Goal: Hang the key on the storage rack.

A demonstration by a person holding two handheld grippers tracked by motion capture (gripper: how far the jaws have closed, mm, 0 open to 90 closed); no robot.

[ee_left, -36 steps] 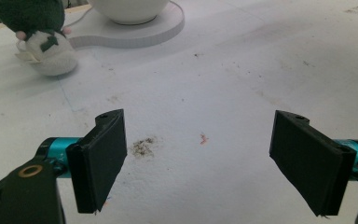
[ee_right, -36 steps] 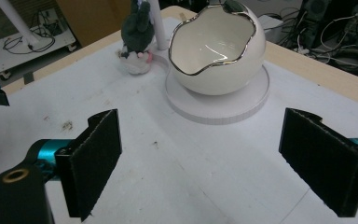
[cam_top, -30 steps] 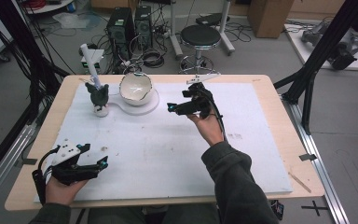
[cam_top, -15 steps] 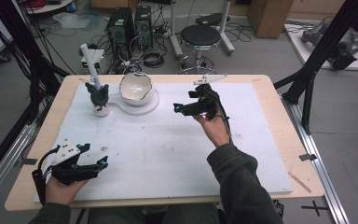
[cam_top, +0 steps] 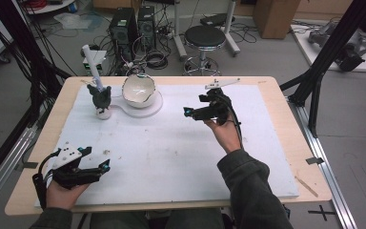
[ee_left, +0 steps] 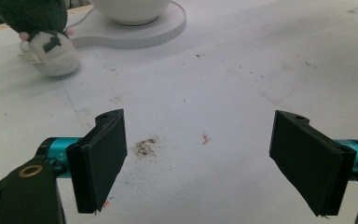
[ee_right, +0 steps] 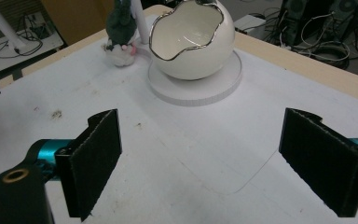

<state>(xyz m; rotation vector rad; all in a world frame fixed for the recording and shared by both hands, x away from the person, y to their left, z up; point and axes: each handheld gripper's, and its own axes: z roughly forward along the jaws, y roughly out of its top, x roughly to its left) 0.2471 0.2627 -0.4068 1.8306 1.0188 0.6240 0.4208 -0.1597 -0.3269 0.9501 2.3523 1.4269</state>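
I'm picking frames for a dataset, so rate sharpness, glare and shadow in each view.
High view: soft and slightly blurry throughout, even light, with only faint shadows on the white mat. Left gripper view: the stains on the mat are crisp, the black pads a little soft, the plush toy cut off at the top. Right gripper view: sharp, with a bright glint along the egg-shaped bowl rim.
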